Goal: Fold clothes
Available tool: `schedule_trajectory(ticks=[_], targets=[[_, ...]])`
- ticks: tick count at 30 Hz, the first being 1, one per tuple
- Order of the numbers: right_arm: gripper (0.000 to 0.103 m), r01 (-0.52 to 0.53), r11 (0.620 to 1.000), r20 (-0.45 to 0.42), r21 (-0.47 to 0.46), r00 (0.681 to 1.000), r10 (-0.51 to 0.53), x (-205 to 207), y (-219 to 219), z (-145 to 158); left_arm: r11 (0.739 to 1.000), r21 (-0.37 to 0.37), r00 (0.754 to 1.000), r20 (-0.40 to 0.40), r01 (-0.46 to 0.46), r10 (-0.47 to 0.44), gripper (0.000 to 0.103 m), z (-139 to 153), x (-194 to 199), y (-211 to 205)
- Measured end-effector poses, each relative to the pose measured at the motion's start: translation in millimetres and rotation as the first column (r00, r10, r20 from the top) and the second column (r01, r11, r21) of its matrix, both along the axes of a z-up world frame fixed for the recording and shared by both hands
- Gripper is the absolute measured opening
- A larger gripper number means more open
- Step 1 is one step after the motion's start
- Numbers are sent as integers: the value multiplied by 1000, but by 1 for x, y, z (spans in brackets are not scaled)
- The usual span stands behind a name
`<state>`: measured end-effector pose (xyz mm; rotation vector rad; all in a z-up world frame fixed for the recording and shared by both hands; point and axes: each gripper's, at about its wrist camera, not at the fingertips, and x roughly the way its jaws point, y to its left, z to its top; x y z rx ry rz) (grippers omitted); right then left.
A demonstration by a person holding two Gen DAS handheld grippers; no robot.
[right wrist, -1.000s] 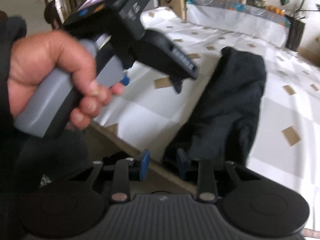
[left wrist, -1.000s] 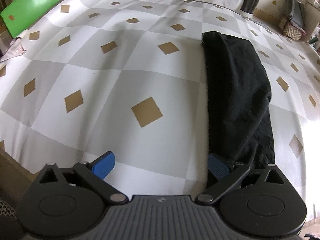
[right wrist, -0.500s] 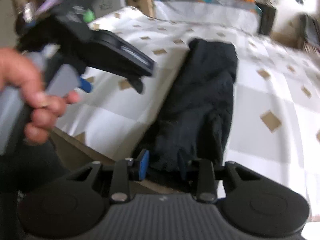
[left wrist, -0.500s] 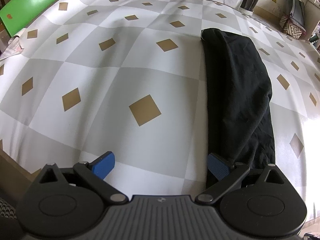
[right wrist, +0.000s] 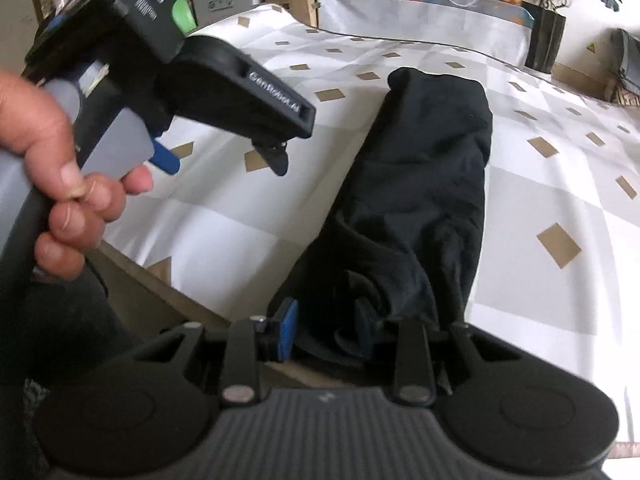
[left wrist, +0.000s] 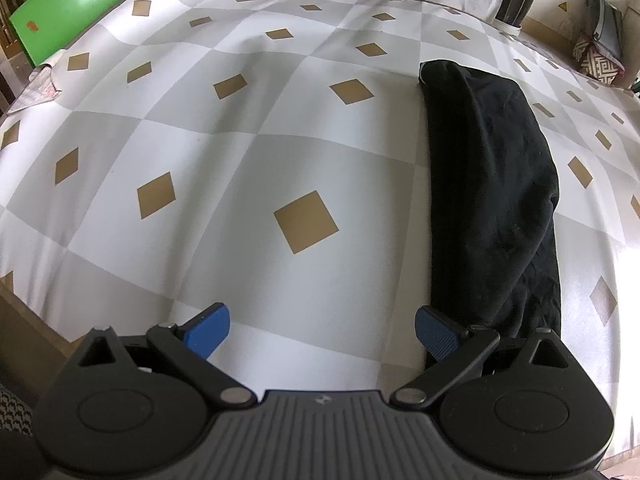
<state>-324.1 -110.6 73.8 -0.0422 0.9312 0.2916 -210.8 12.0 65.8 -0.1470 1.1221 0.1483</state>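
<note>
- My right gripper (right wrist: 326, 334) has come down onto the garment's (right wrist: 424, 184) near end; jaws narrow, fabric between them, grip unclear.
- My left gripper (left wrist: 320, 330) stays spread left of the garment.

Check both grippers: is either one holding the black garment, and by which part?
Left gripper is open and holds nothing. Right gripper has the near end of the black garment between its pads; whether they press it cannot be told.

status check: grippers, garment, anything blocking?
Left gripper open over bare cloth. Right gripper part open around black garment near end, grip unclear. Nothing blocking.
</note>
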Motion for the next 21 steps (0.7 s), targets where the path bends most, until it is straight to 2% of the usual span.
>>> schedule_trajectory(ticks=[4,14,15,19,21], targets=[[30,18,1000,12,-21,1000,-18,-2,-2,0,1000,10,1000,-3,11,-11,99,0,0,-2],[30,100,995,16,-3,995,-100,4,-12,-1,1000,19,1000,-5,19,-19,99,-1,1,-5],[26,101,995,20,-5,995,-101,5,-11,-1,1000,21,1000,-6,20,-20,99,-1,1,-5],[1,106,994,23,-27,994,-106,7,-11,-3,999,27,1000,-7,29,-29,99,-2,1,-7],[0,98,994,33,-38,995,-97,7,-11,-3,999,30,1000,-8,29,-28,99,-2,1,-7]])
